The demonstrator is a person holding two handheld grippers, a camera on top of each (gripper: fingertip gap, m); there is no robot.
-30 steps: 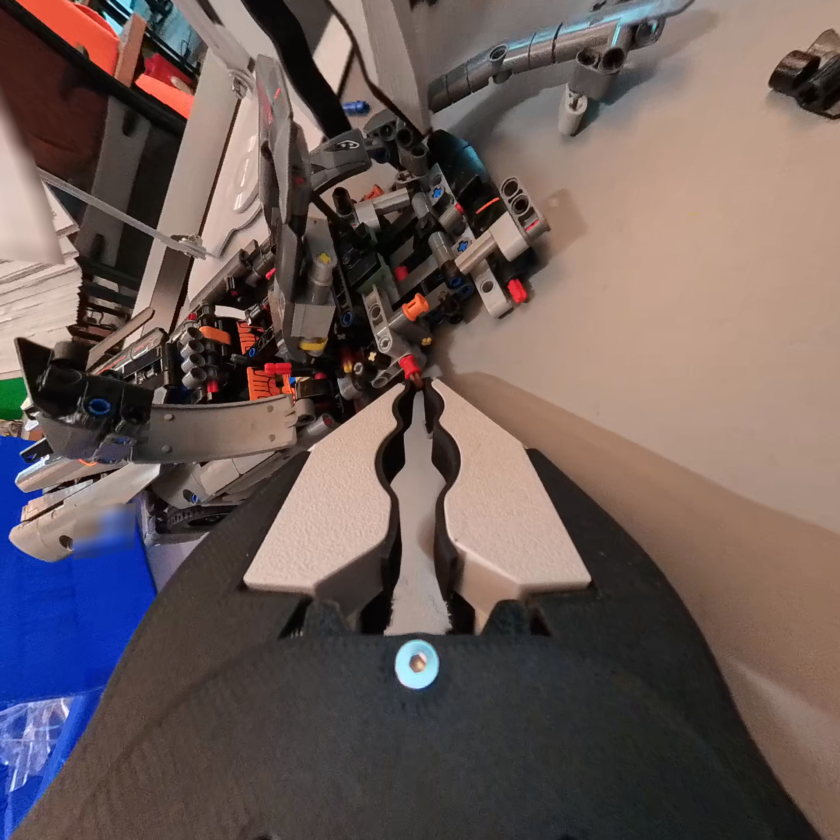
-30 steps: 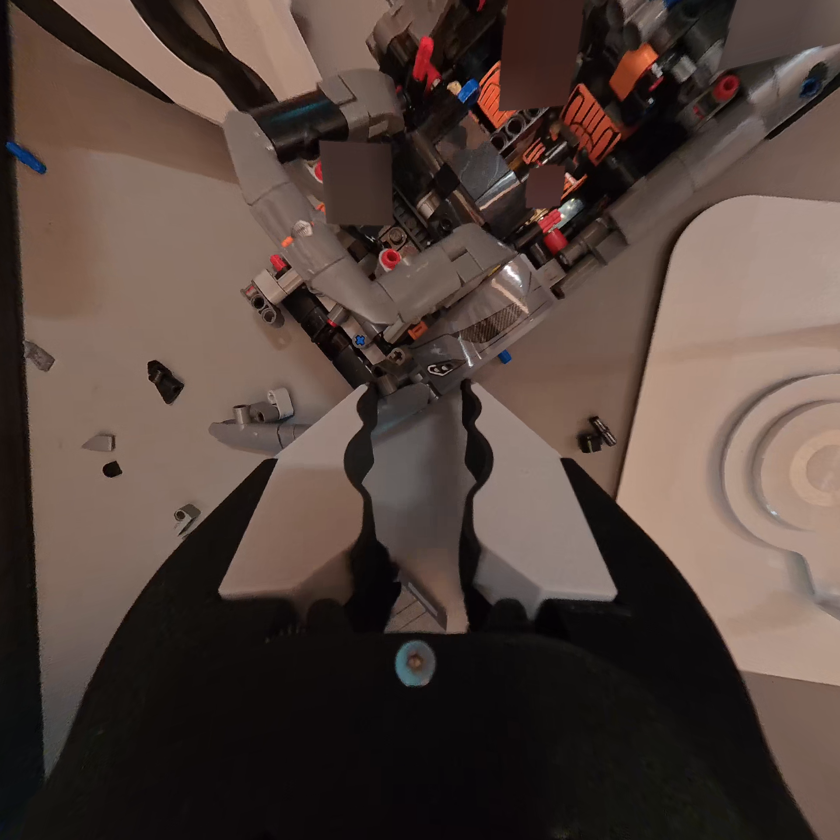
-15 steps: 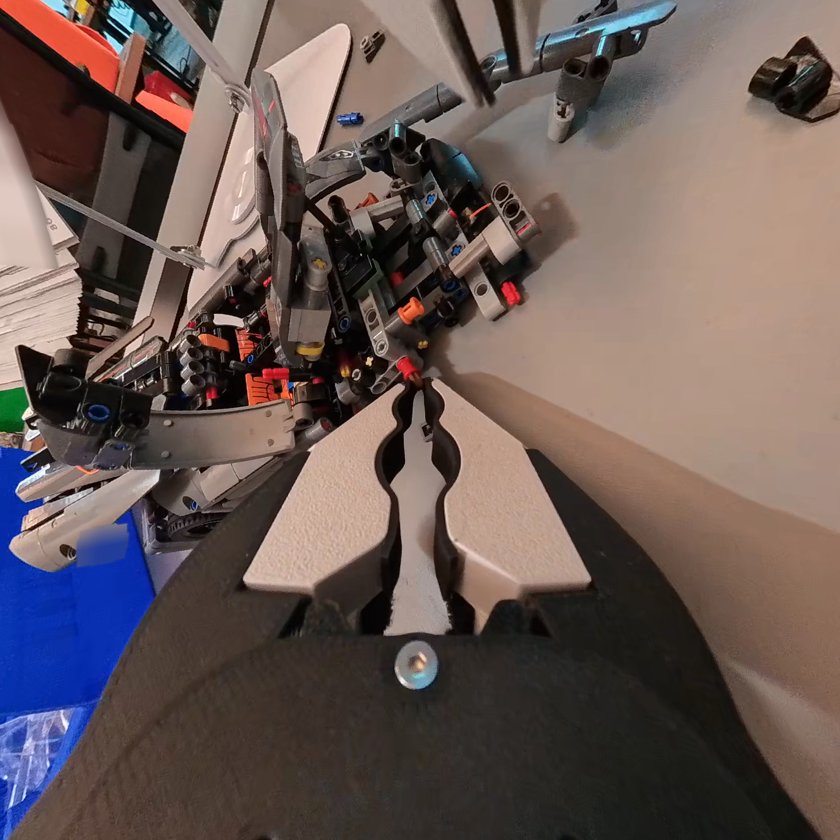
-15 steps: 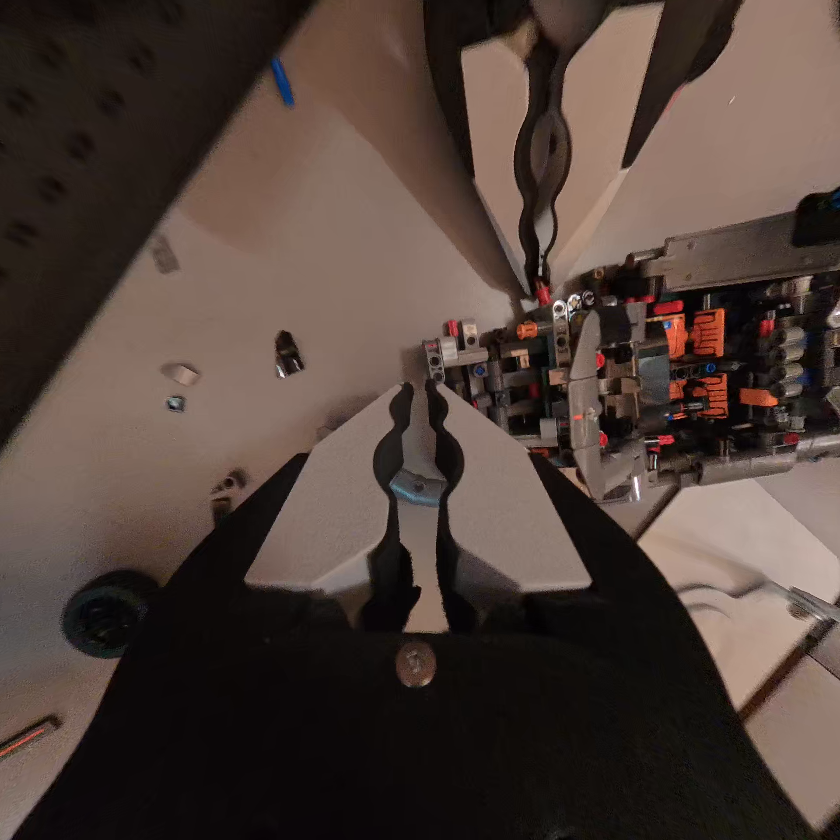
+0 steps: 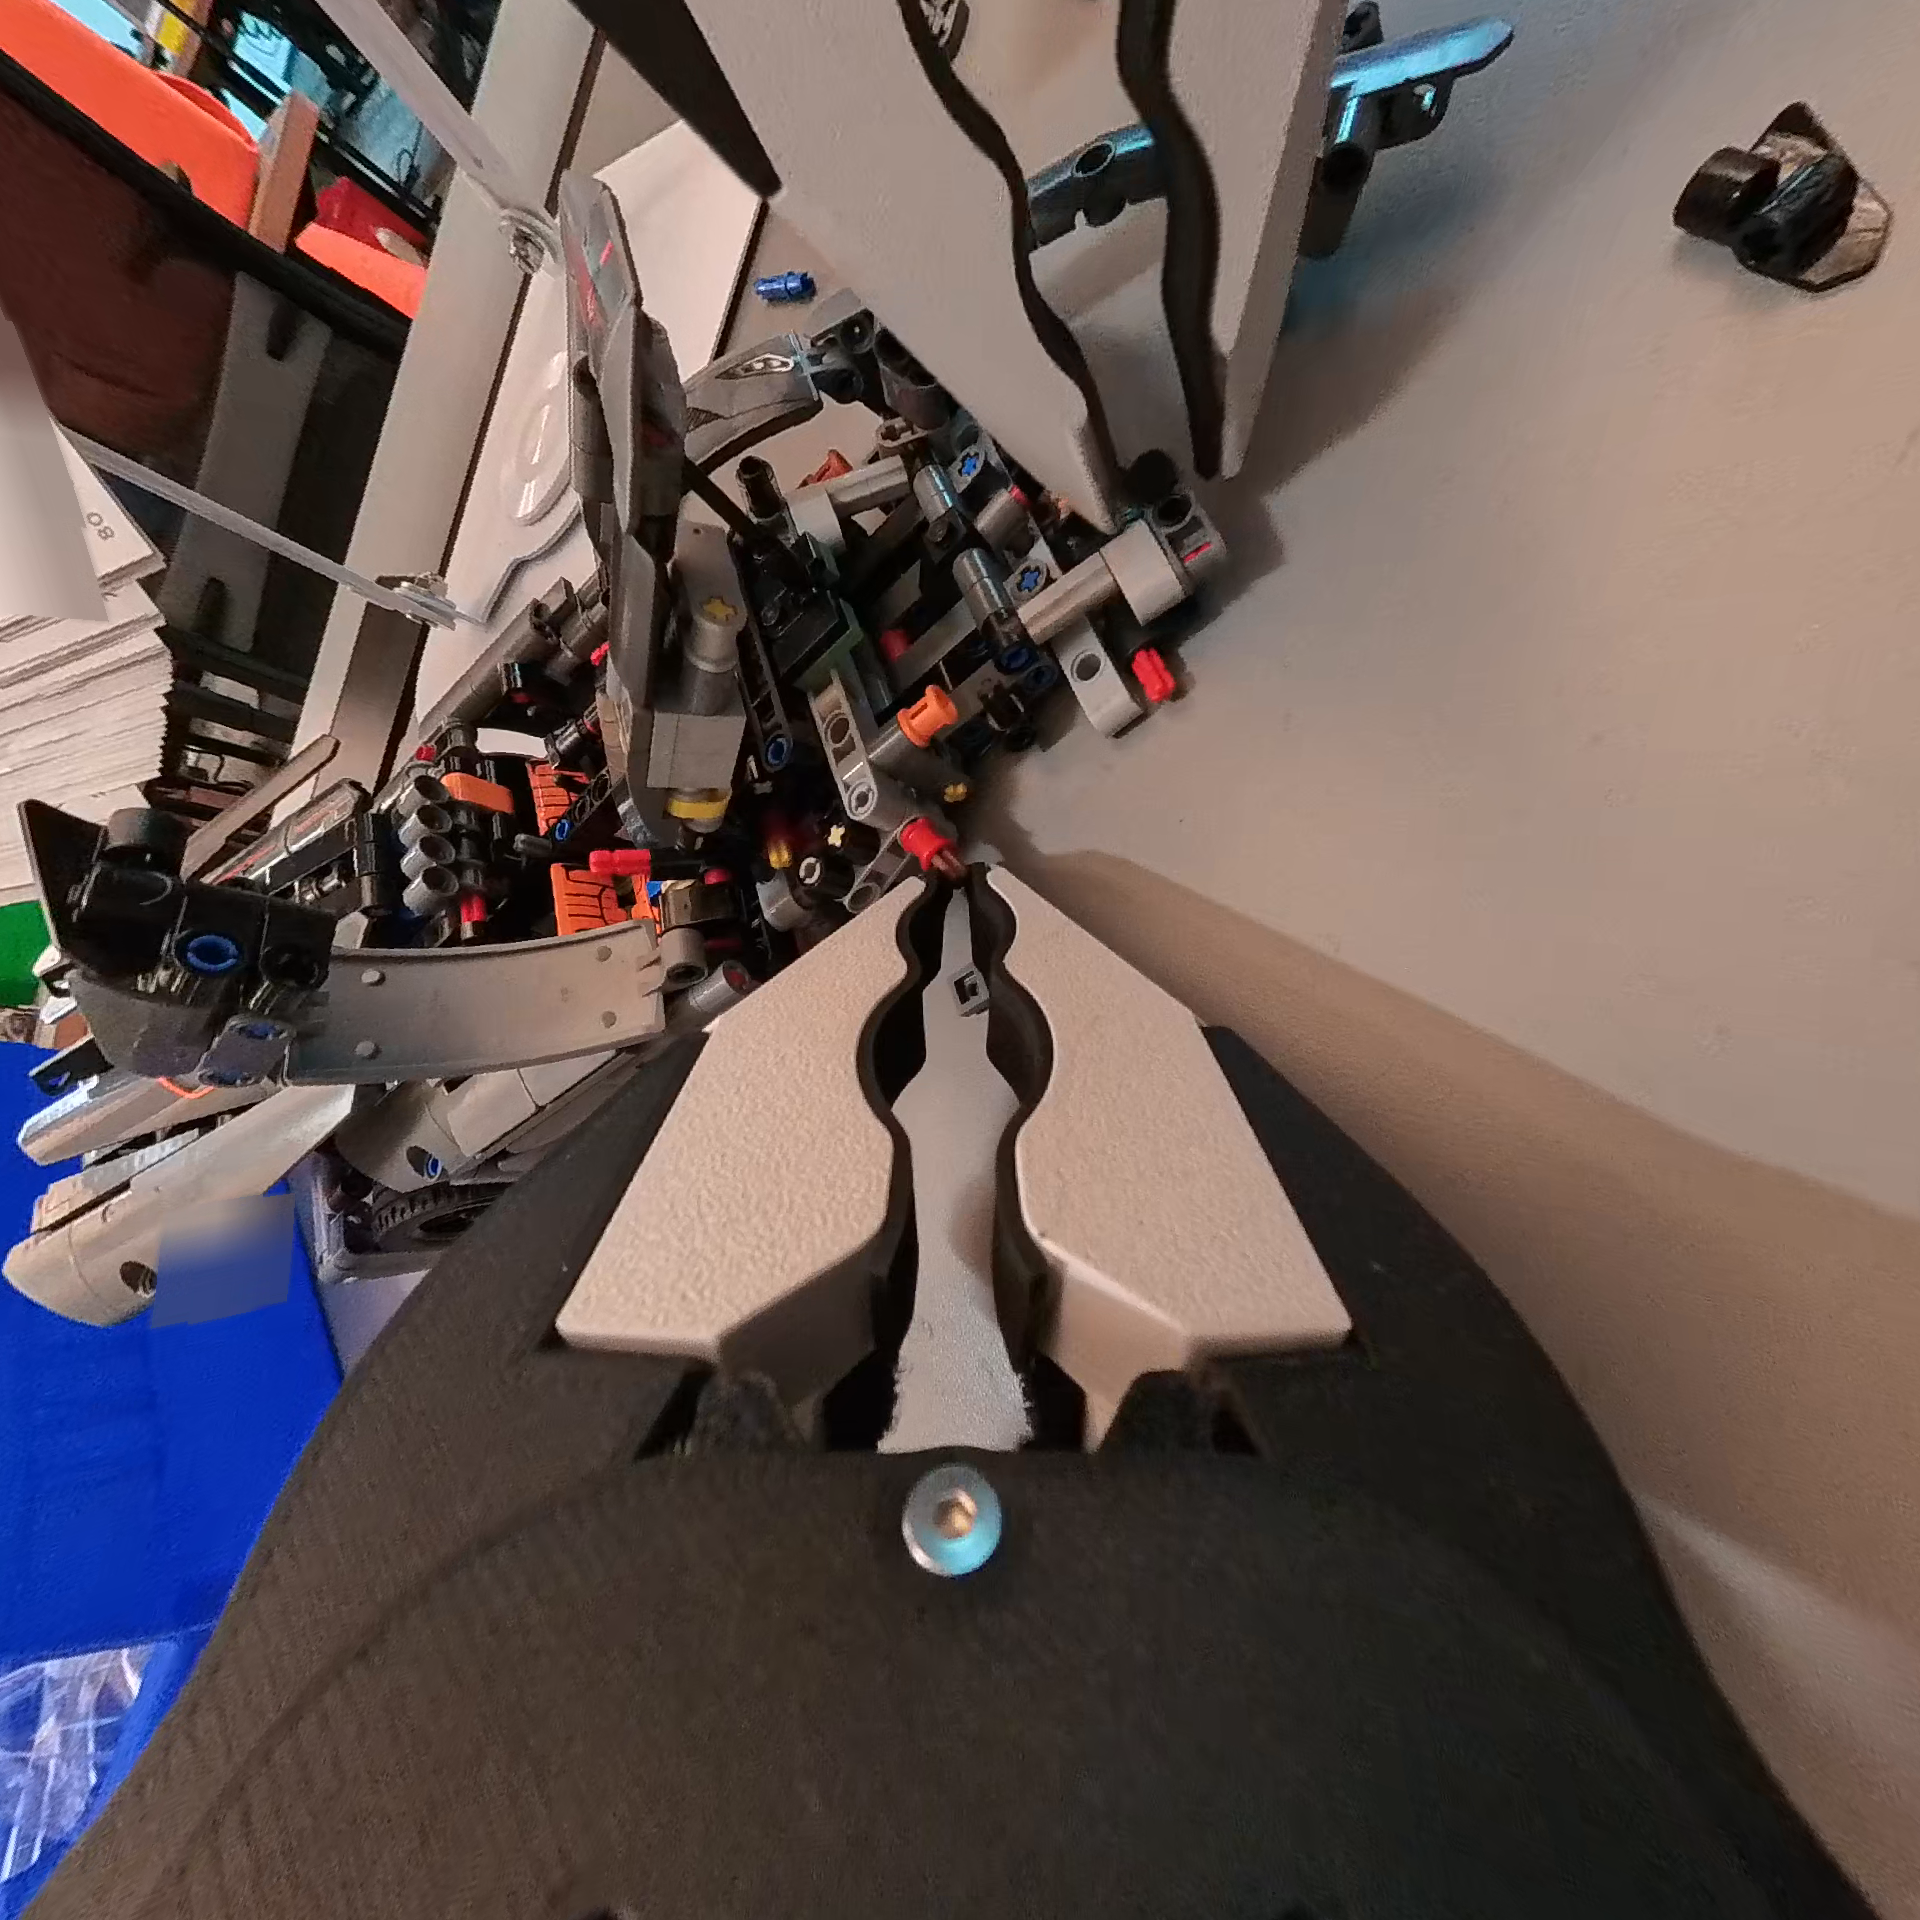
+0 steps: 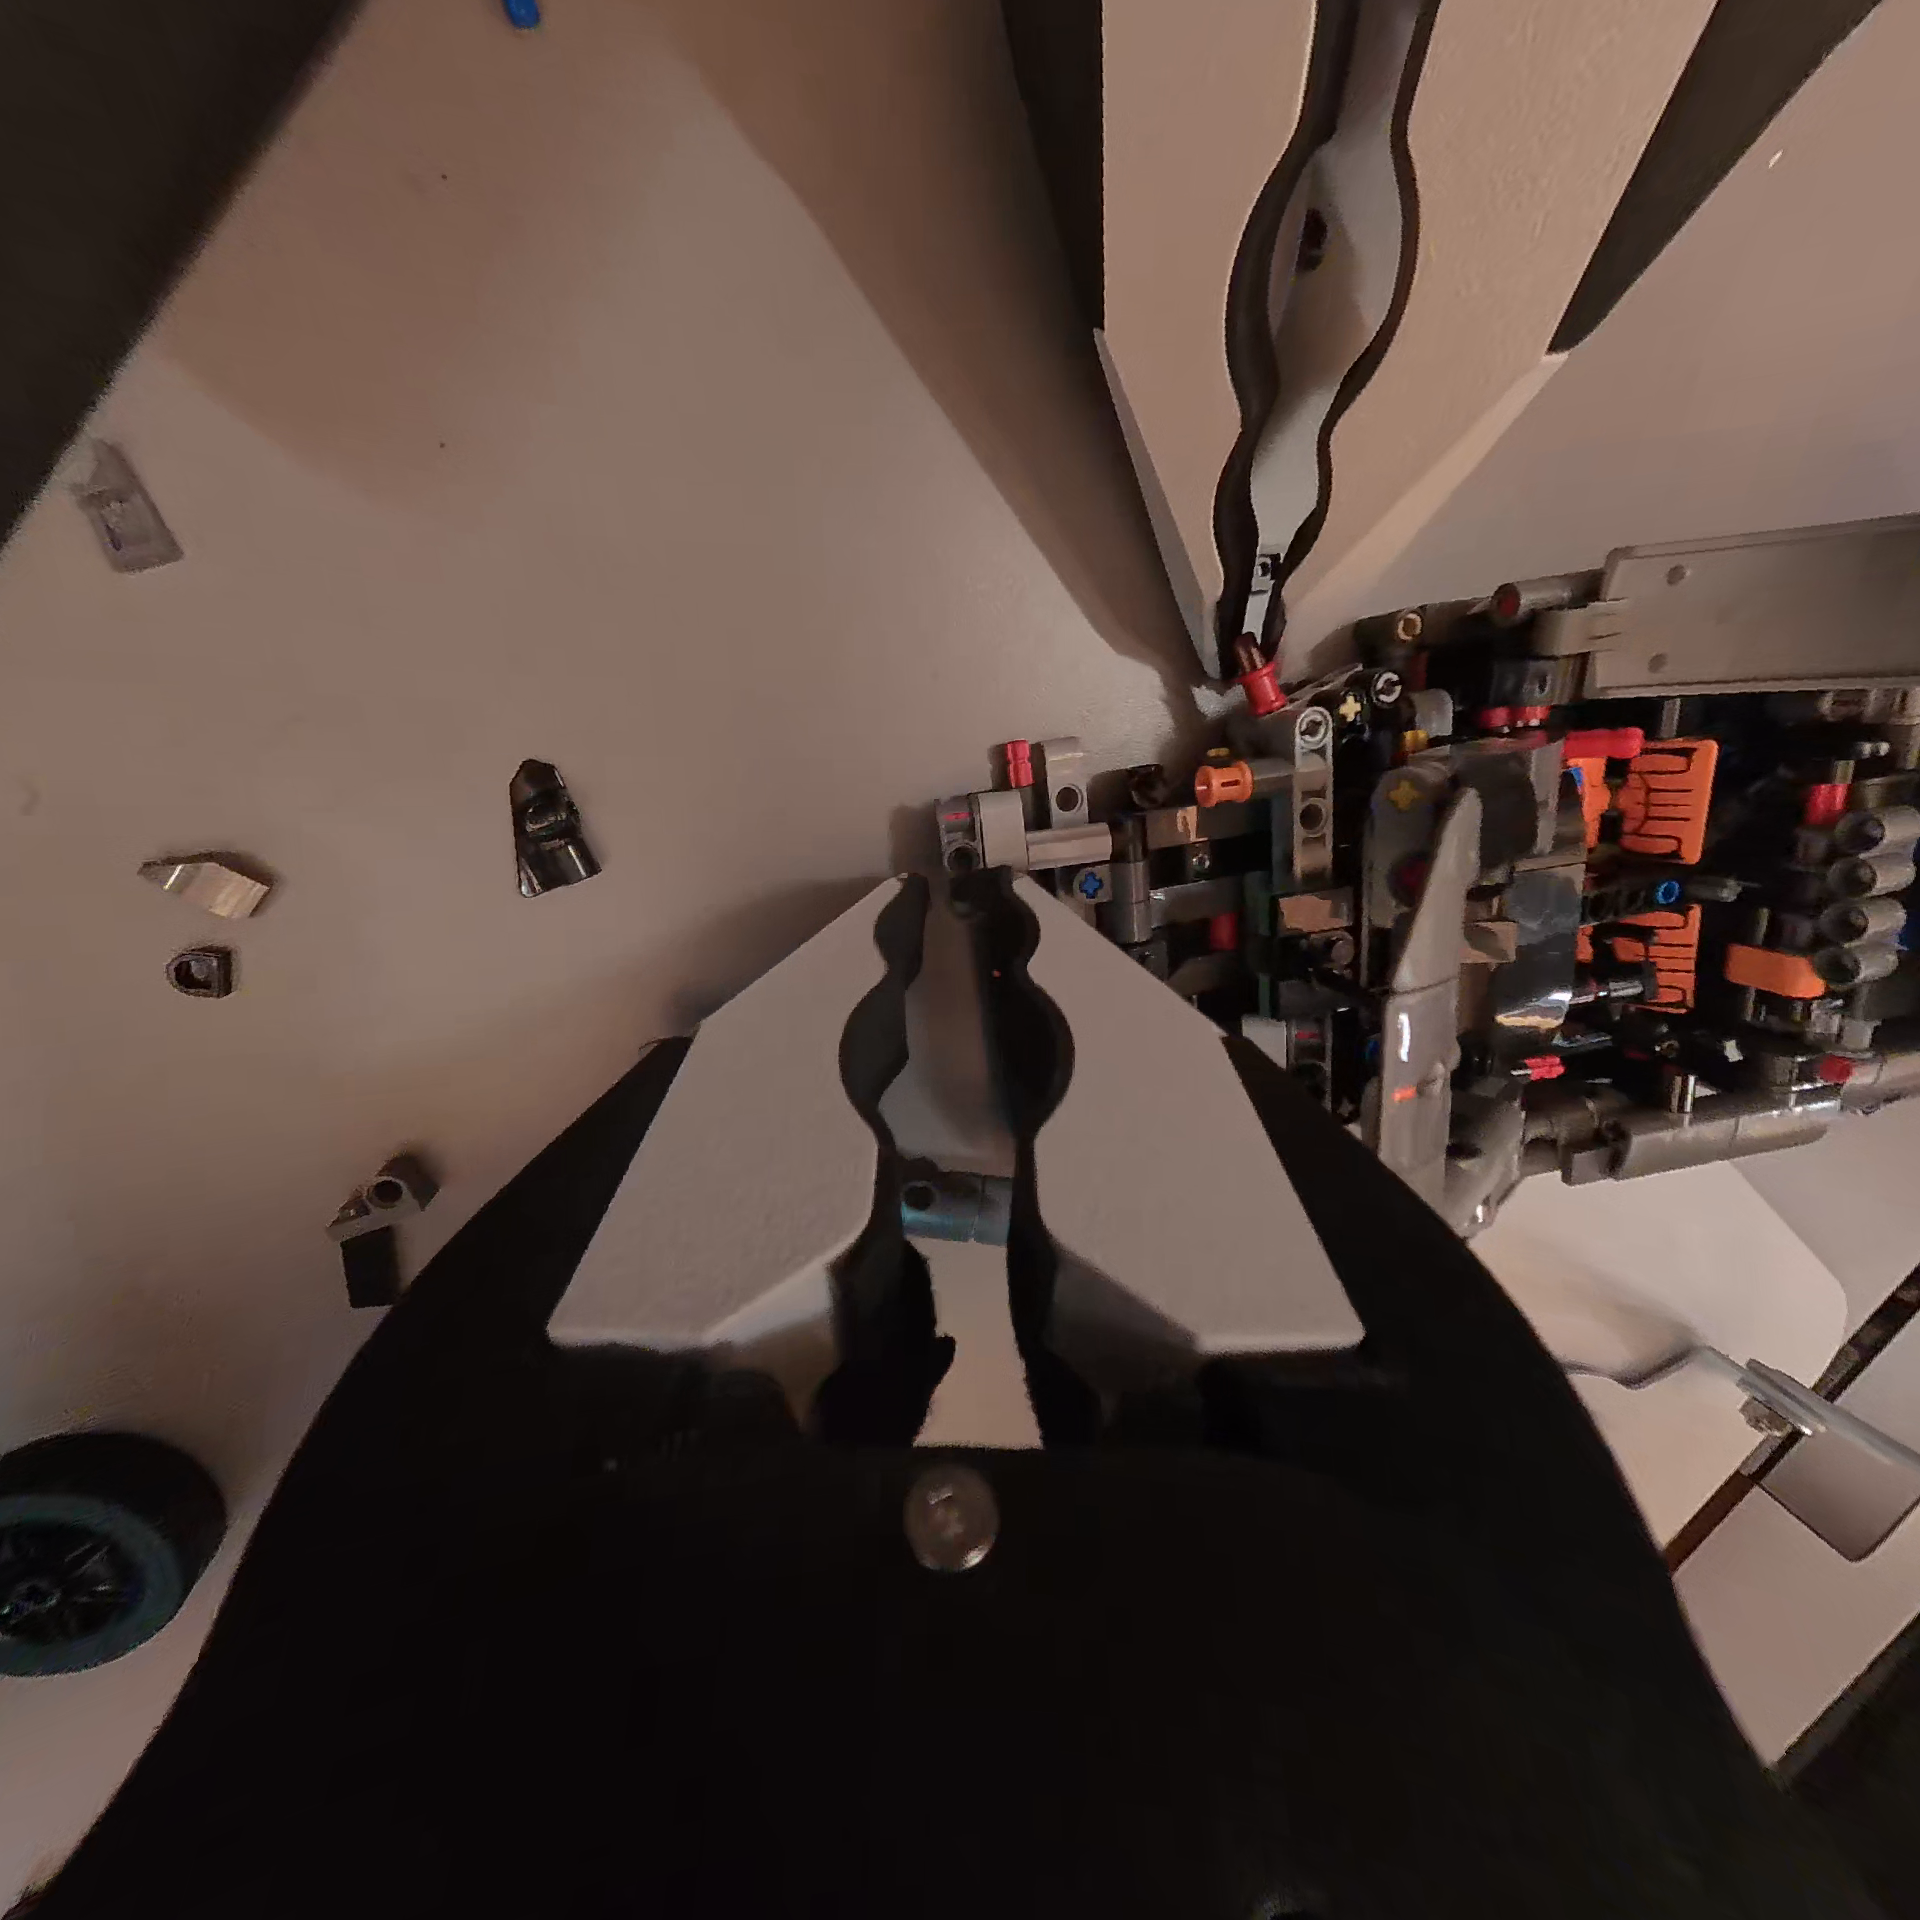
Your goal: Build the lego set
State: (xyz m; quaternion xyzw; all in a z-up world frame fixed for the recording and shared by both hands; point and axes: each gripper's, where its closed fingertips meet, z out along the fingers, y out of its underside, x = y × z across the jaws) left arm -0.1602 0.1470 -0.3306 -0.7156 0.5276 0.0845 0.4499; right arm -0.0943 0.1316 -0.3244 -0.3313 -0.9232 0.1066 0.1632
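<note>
The partly built grey, black and orange Lego car (image 5: pixel 665 665) lies on the pale table (image 5: pixel 1558 727); it also shows in the right wrist view (image 6: pixel 1455 935). My left gripper (image 5: pixel 951 868) is shut on a red pin (image 5: pixel 923 836) sticking out of the car's near edge; from the right wrist view it (image 6: pixel 1252 639) comes in from the top onto that pin (image 6: pixel 1260 686). My right gripper (image 6: pixel 966 891) has its jaws nearly together on a small black piece (image 6: pixel 966 902) at the car's grey end connector (image 6: pixel 987 826). It reaches down from the top of the left wrist view (image 5: pixel 1153 478).
Loose parts lie left of the right gripper: a dark wedge (image 6: pixel 551 831), a silver piece (image 6: pixel 208 883), small dark pieces (image 6: pixel 379 1221) and a wheel (image 6: pixel 73 1548). A grey beam assembly (image 5: pixel 1382 94) and black part (image 5: pixel 1777 218) lie beyond. A white board (image 6: pixel 1662 1299) lies beside the car. The tips of one gripper are about 7 cm away from the tips of the other.
My right gripper let go of the car's side, swung round to its front end and closed its tips at the grey connector. My left gripper stayed shut on the red pin.
</note>
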